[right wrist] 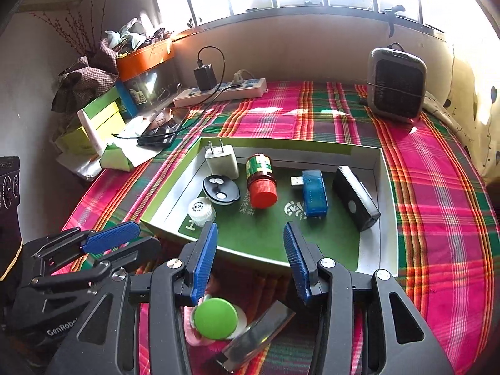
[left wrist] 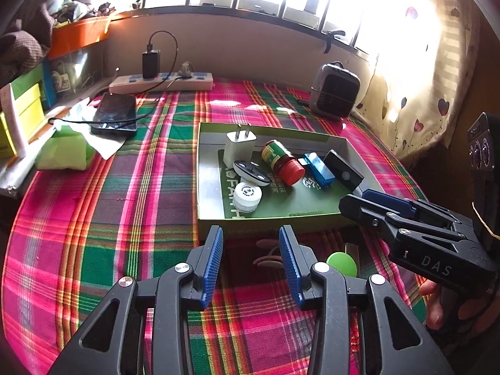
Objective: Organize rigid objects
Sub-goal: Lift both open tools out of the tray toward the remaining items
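Woven plaid cloth, glossy phone

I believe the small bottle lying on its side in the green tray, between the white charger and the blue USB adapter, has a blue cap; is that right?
Not quite: the bottle's cap is red, not blue, as the right wrist view shows. The rest holds: it lies on its side in the green tray, between the white charger and the blue USB adapter.

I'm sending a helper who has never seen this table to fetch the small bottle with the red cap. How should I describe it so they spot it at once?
Find the shallow green-rimmed box in the middle of the plaid tablecloth. Inside, near its centre, the bottle lies on its side between the white plug adapter and the blue USB dongle. It alone has a red screw cap and a green label.
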The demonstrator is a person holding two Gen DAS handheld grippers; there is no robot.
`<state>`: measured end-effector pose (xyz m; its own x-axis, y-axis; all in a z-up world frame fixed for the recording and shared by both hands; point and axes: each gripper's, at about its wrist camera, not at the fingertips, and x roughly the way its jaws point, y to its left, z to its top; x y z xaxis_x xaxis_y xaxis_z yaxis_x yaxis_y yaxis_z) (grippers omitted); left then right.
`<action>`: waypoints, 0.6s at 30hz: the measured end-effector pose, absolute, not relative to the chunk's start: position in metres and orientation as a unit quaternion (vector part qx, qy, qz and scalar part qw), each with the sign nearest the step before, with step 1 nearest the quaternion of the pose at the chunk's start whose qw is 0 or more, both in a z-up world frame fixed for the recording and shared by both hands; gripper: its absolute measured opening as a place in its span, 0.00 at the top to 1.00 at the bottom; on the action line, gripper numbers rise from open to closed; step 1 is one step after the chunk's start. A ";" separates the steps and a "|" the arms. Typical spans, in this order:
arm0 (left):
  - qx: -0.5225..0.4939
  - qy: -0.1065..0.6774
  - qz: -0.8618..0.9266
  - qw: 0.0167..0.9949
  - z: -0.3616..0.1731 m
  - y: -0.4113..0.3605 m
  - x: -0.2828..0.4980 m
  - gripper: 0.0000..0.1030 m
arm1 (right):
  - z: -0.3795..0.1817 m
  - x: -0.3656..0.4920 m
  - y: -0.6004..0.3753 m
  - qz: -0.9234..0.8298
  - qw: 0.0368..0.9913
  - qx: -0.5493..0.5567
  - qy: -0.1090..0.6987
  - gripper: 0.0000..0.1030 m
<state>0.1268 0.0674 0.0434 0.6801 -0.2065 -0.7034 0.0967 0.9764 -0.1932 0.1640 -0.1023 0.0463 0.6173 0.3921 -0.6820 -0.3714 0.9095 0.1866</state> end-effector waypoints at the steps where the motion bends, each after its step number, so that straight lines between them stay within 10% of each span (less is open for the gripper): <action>1: -0.072 0.392 -0.083 0.914 0.042 0.069 0.125 0.64 | 0.046 0.161 -0.105 0.206 0.900 0.016 0.384 0.56; 18: -0.088 0.408 -0.095 0.904 0.026 0.075 0.107 0.64 | 0.024 0.110 -0.132 0.143 0.904 0.020 0.404 0.56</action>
<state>0.1069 0.0753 0.0259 0.6489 -0.2432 -0.7209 0.0997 0.9665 -0.2363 0.1105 -0.1322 0.0239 0.6334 0.2740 -0.7236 -0.2420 0.9584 0.1511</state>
